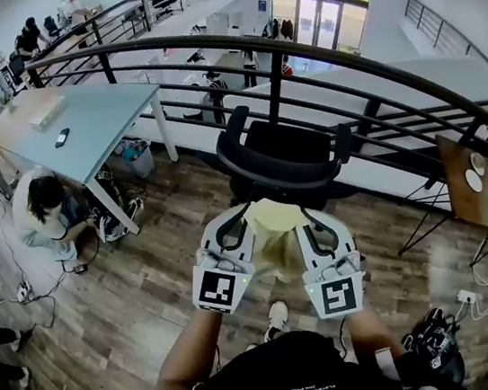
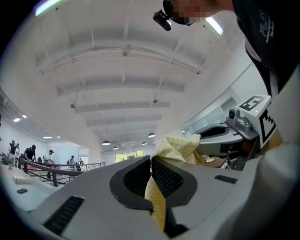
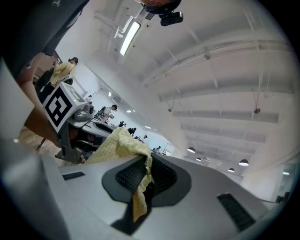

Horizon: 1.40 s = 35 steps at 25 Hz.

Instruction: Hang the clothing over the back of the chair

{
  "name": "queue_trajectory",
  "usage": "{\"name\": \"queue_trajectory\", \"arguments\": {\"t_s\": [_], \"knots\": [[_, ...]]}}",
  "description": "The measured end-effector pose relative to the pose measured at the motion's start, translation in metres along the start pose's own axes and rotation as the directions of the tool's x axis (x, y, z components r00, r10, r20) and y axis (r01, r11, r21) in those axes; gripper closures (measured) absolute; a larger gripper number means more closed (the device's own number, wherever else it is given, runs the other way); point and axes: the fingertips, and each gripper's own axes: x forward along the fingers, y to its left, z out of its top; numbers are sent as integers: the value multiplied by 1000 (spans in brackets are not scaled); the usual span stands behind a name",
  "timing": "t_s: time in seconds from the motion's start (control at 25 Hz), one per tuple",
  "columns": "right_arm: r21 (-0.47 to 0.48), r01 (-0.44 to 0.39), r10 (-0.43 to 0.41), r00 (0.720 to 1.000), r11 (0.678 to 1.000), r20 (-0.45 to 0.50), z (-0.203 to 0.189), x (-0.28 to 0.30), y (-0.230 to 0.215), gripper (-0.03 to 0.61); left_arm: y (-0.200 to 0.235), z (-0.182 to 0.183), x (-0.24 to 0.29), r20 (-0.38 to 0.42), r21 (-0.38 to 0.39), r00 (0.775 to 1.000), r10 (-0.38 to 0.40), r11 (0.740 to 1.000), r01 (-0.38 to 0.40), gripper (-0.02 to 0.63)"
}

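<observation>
Your left gripper (image 1: 233, 226) and right gripper (image 1: 314, 223) sit side by side, the clothing (image 1: 274, 228) between them, pinched in both sets of jaws. The chair (image 1: 285, 154) stands just ahead of the 2 grippers, the railing (image 1: 372, 79) behind it. Well left of your left gripper, a person (image 1: 44, 213) crouches beside a table (image 1: 101, 120).

Chair (image 1: 270, 171) dead ahead, backrest nearest, open air above it. Railing (image 1: 276, 80) apparently close behind. Bare floor (image 1: 149, 285) left; crouching person (image 1: 42, 211) beyond.
</observation>
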Motion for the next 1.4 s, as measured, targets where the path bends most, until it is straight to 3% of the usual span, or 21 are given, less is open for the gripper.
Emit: {"name": "queue_trajectory", "arguments": {"t_s": [0.16,0.36,0.48,1.04,1.4], "knots": [[-57,-13,14,1000,998,19,0,22,-17,540,16,1,27,0,31,1000,1,1000,-1,595],[-104,-6,10,999,995,33,1,43,-41,540,31,21,54,8,193,1000,22,981,-23,595],[-105,-3,8,999,995,43,3,53,-56,540,37,30,68,12,241,999,35,970,-37,595],[-197,-32,53,993,980,106,14,101,-107,540,75,48,134,-75,321,997,21,947,4,595],[-230,1,11,998,973,54,2,139,-142,540,96,43,186,-76,319,991,-107,939,126,595]]}}
